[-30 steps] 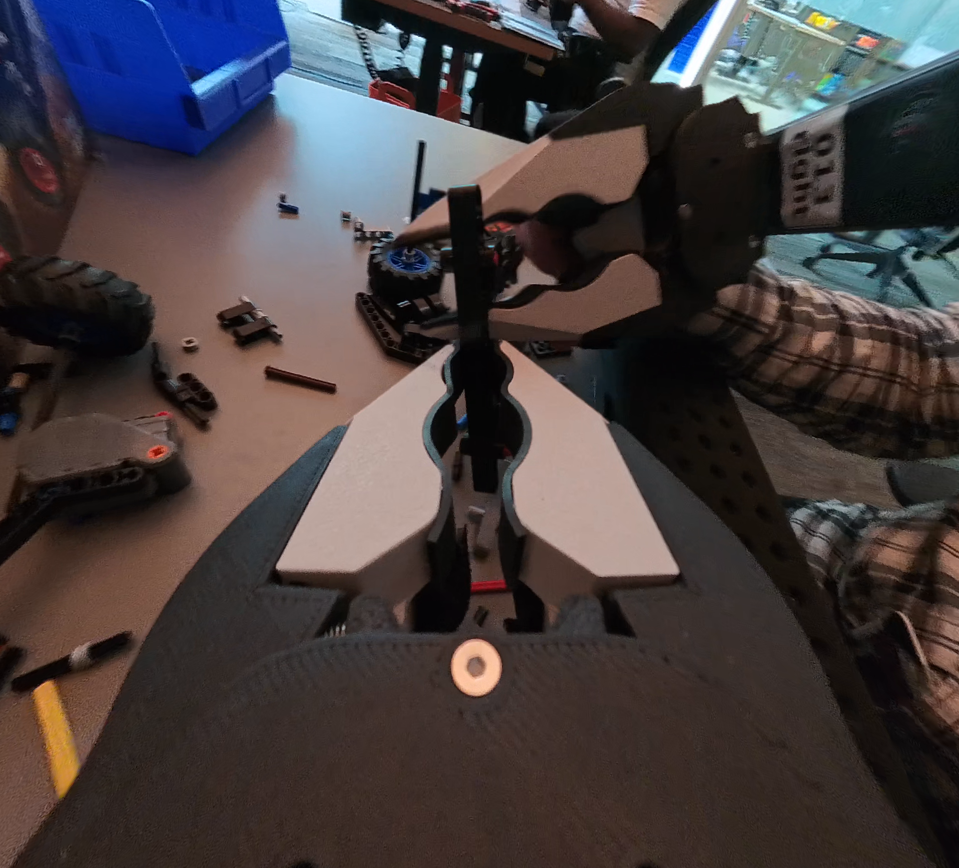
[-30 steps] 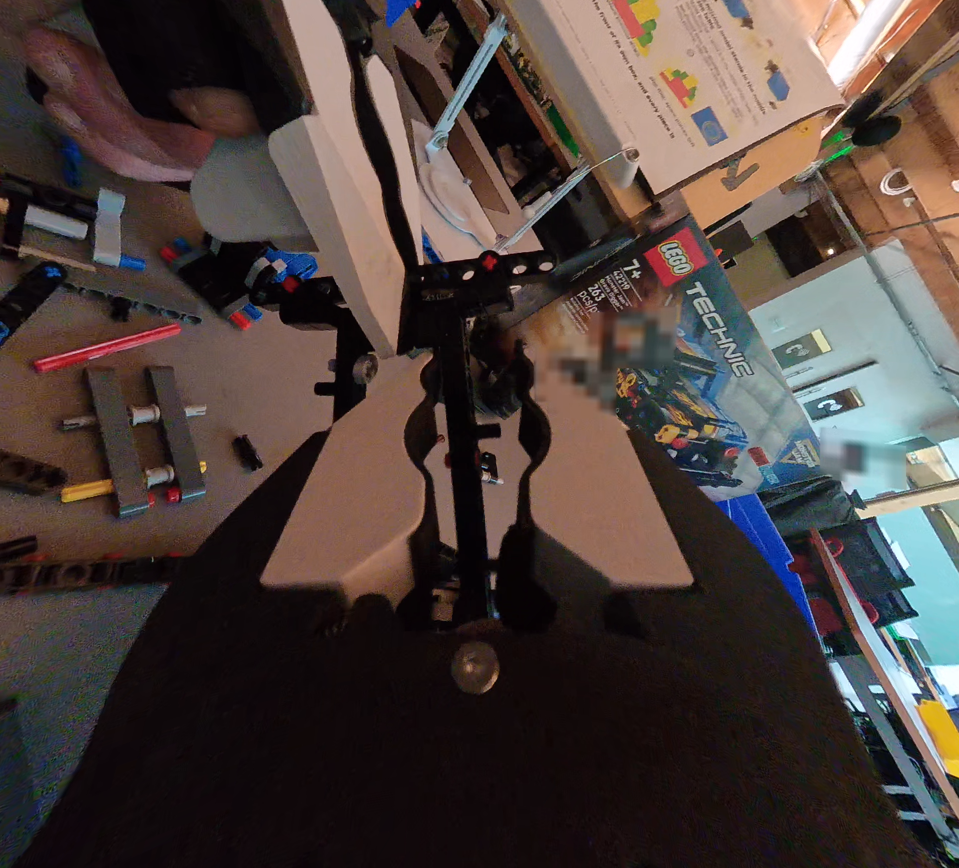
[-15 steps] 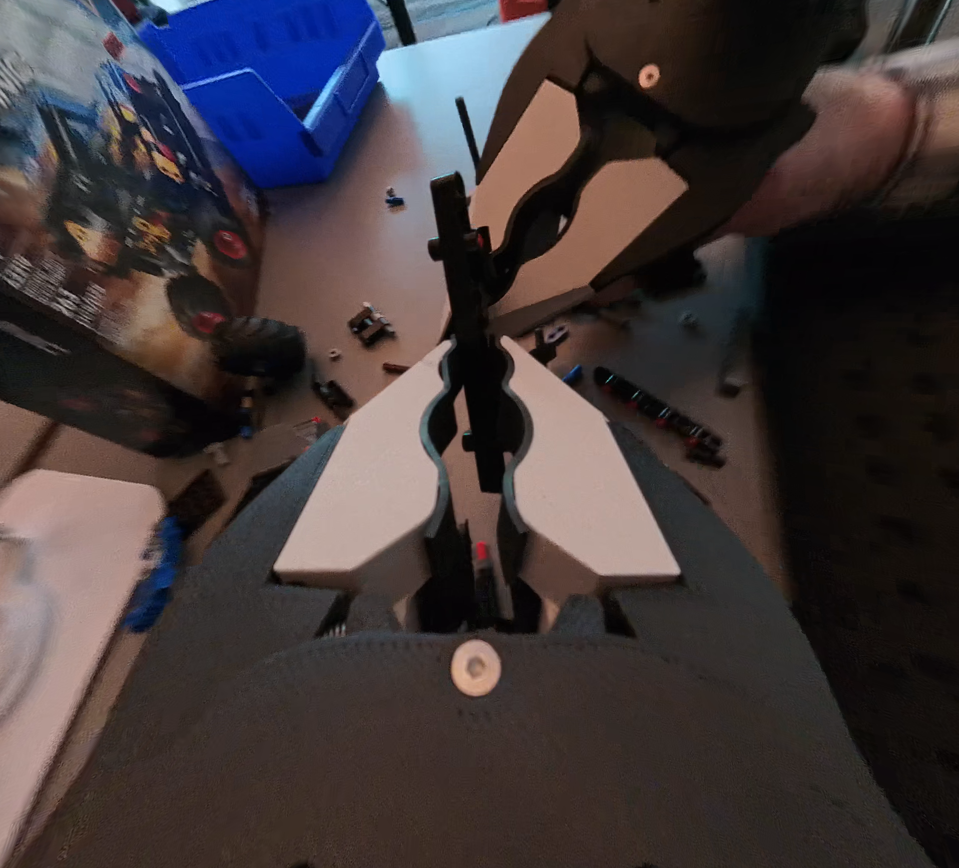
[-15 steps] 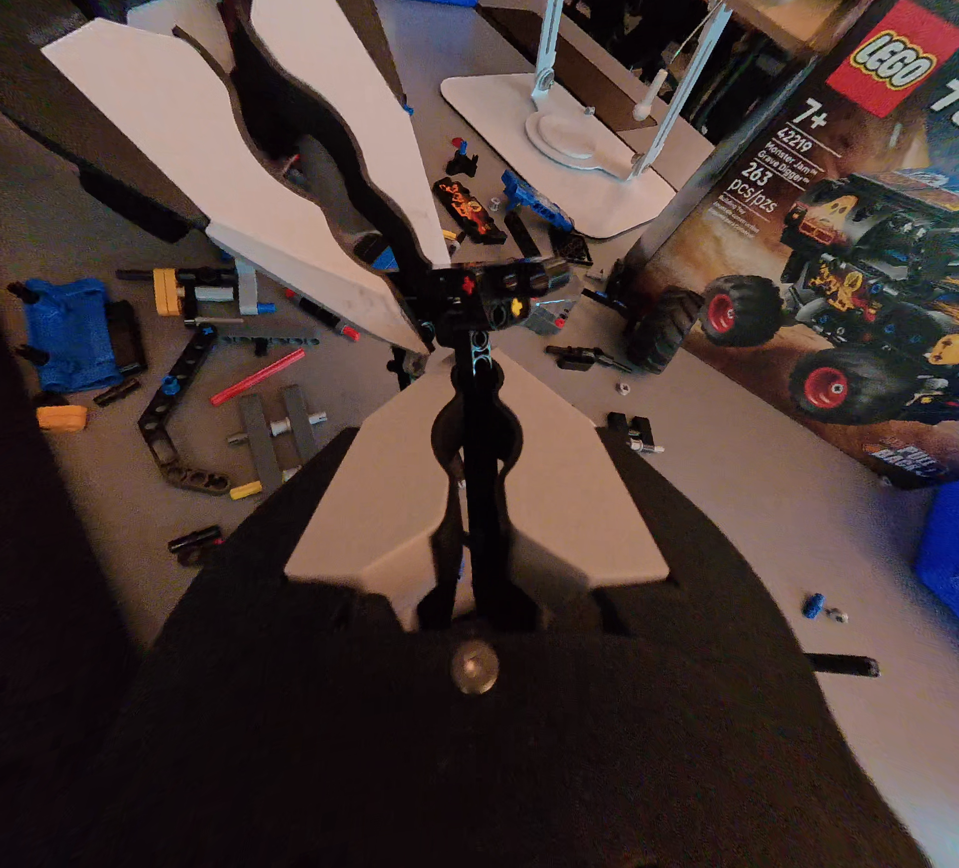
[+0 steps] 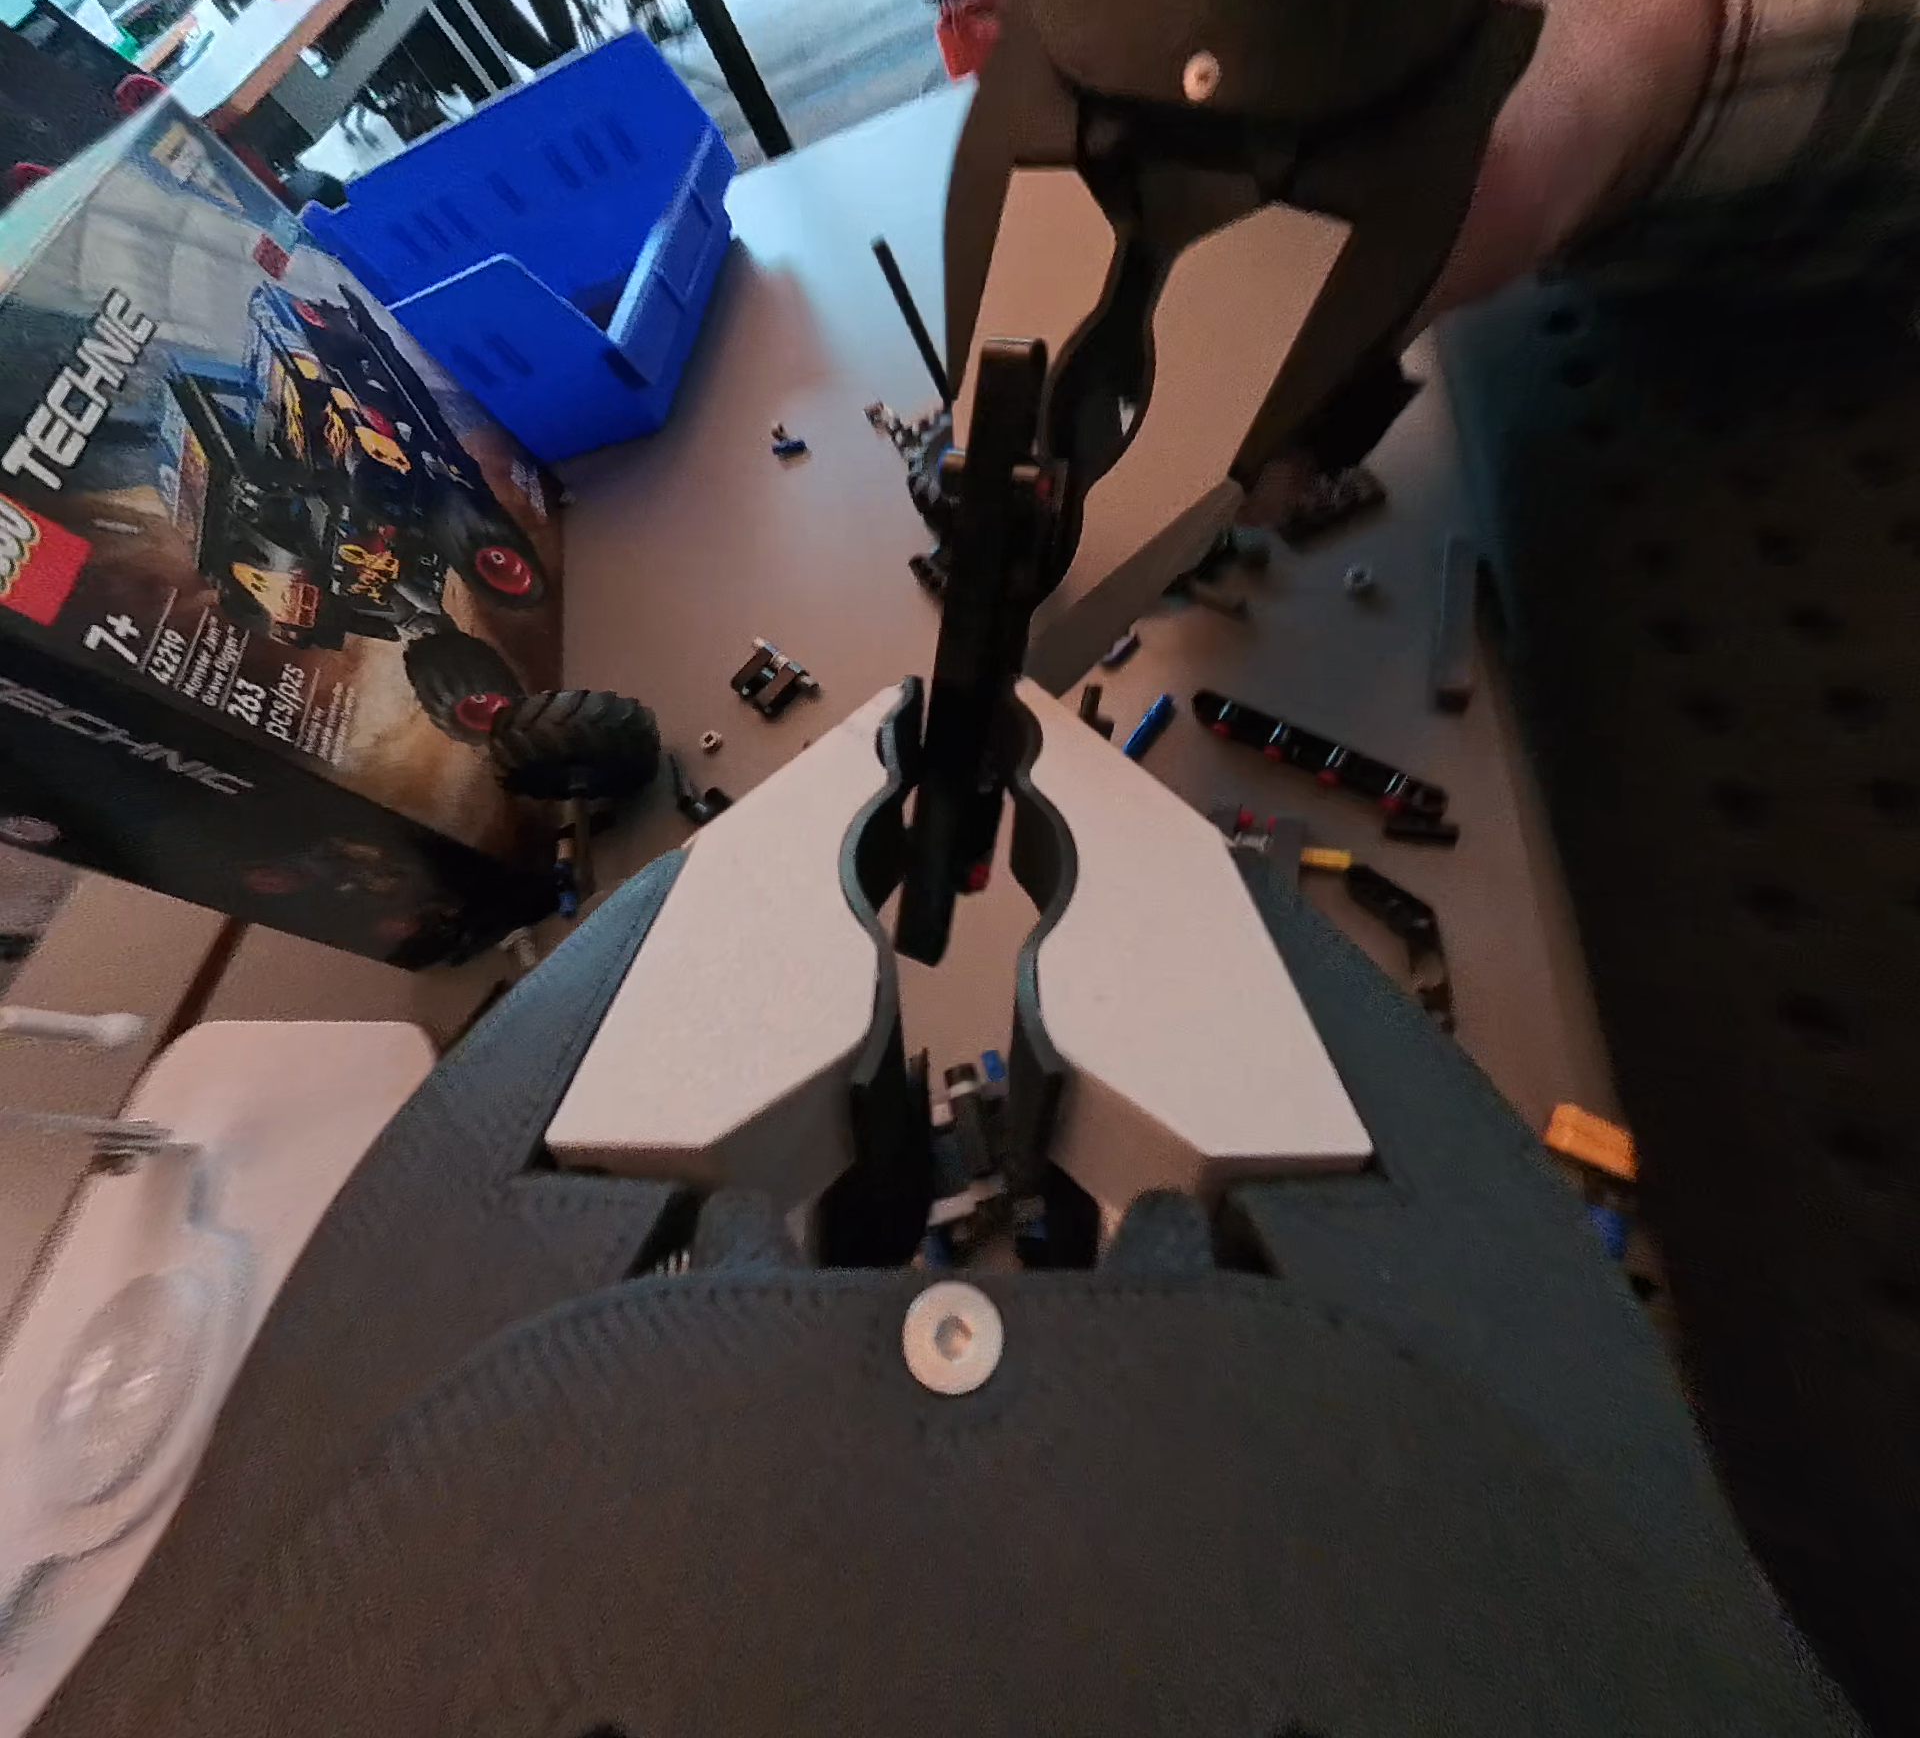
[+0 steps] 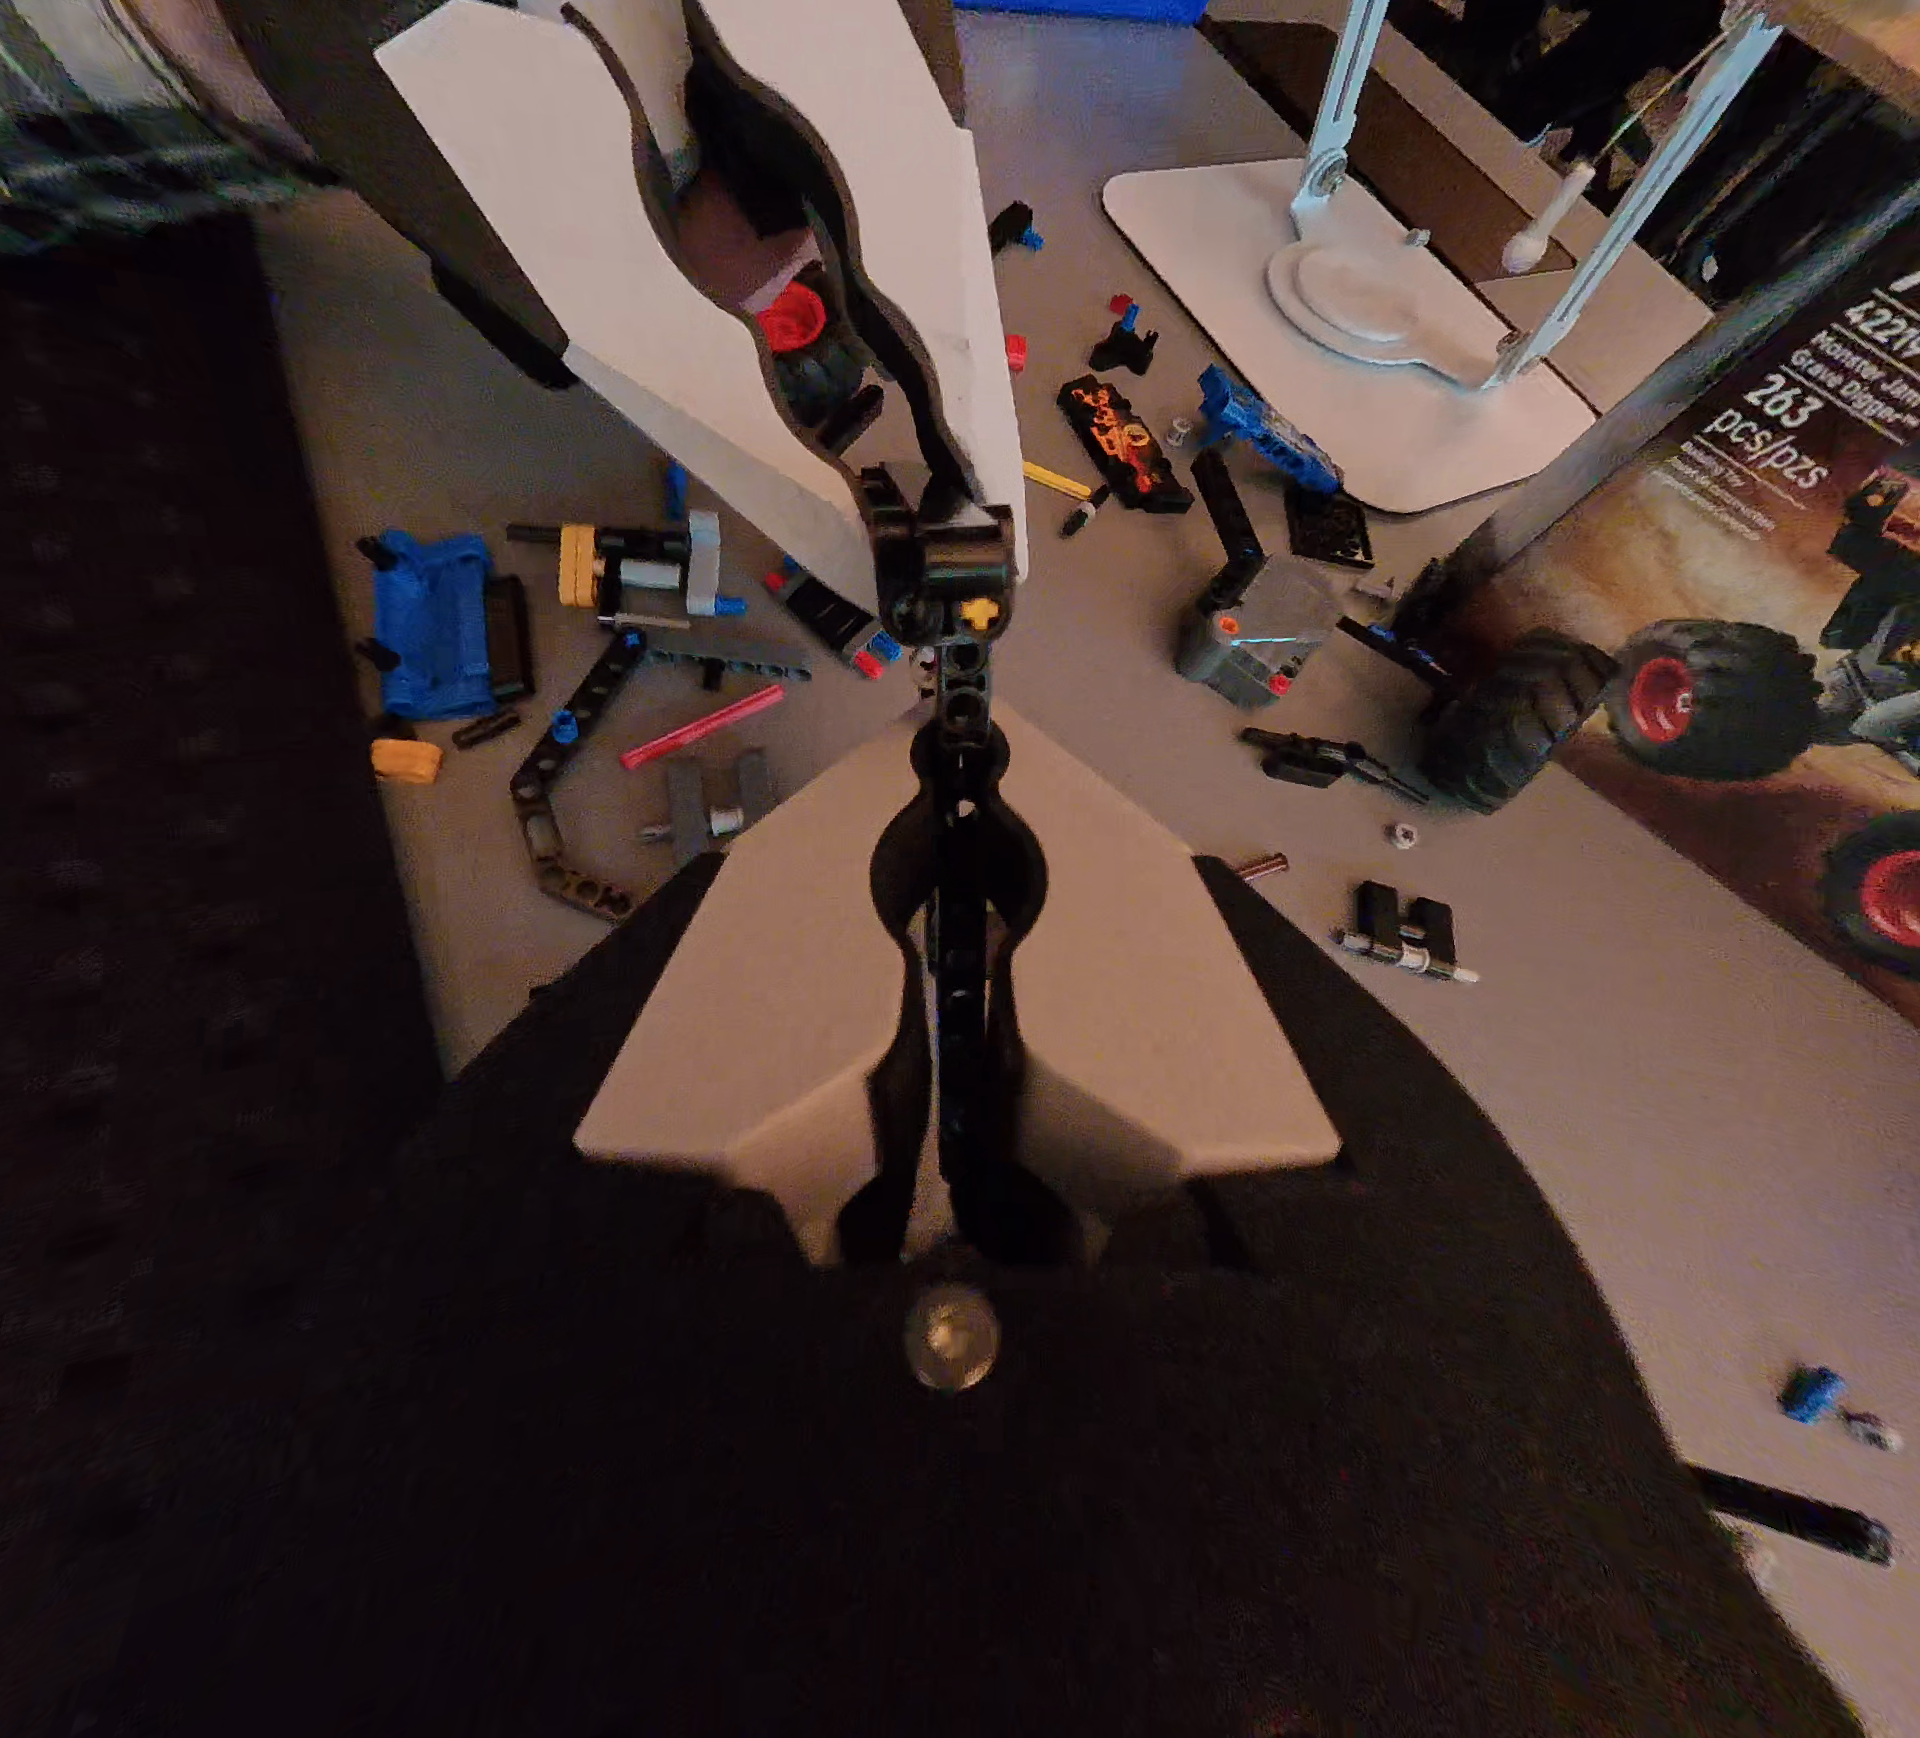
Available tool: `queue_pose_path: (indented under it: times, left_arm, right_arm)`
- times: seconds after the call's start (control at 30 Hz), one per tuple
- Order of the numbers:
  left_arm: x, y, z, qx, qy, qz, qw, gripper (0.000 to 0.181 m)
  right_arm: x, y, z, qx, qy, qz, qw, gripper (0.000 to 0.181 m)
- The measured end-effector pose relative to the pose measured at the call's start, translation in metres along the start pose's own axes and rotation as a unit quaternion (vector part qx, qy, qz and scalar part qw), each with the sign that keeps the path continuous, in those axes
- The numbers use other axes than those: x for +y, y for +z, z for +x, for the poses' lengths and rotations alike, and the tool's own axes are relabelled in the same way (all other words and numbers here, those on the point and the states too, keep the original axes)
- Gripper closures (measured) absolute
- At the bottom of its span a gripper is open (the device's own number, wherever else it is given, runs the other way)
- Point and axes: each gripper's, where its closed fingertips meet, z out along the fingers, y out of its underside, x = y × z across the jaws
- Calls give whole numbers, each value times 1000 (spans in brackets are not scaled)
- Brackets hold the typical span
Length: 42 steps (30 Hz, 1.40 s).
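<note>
My left gripper (image 5: 964, 712) is shut on a short black beam (image 5: 982, 566) that stands up between its fingers, tilted a little. This beam is the cross end of a black beam assembly. My right gripper (image 6: 961, 722) is shut on the assembly's long black holed beam (image 6: 961, 909), which runs out along its fingers to a joint with a yellow pin (image 6: 977, 613). Both grippers meet tip to tip above the grey table (image 5: 727, 566). The right gripper (image 5: 1049, 545) comes down from above in the left wrist view. The left gripper (image 6: 935, 493) comes from the upper left in the right wrist view.
A blue bin (image 5: 540, 265) and a toy set box (image 5: 239, 545) stand at the left. A loose black tyre (image 6: 1507, 722) lies by the box (image 6: 1766, 597). A white lamp base (image 6: 1351, 317), a grey block (image 6: 1257, 628), a blue piece (image 6: 431, 623) and several small parts lie on the table. A plaid sleeve (image 5: 1766, 26) is at the upper right. Both grippers' tips are close together, under 4 cm apart.
Both grippers have swung round together with the assembly, so both views now look down on the table. The beam in my left gripper has tilted. Both stay shut.
</note>
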Motion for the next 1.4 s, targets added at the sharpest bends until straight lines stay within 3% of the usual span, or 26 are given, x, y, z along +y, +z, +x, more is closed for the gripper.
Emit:
queue_pose_path:
  times: [0.13,0.23,0.3,0.33,0.5,0.63,0.93,1.23,1.4]
  left_arm:
    - [-13,-9,-8,47,-129,78,987,147]
    - [-13,4,-5,54,-150,72,985,137]
    - [-26,4,9,111,-188,112,969,139]
    - [-35,2,14,126,-198,134,963,149]
    - [-17,6,10,92,-152,76,981,174]
    - [-9,4,5,53,-111,33,992,175]
    - [7,7,-15,-40,-55,-25,997,170]
    - [-2,5,-35,-140,5,-41,989,167]
    - [-1,19,-30,-135,18,-43,990,176]
  right_arm:
    - [-14,-17,5,-33,87,89,992,181]
    - [-30,-27,6,-52,113,143,982,181]
    - [-38,-28,1,-77,132,168,974,181]
    - [-38,-27,-2,-87,134,169,973,181]
    - [-29,-26,1,-75,120,149,979,181]
    - [-19,-20,1,-59,81,106,989,181]
    - [-11,-9,-8,-59,83,75,992,181]
    - [-28,-5,-19,-100,149,115,977,181]
    - [-28,7,-23,-92,138,101,981,181]
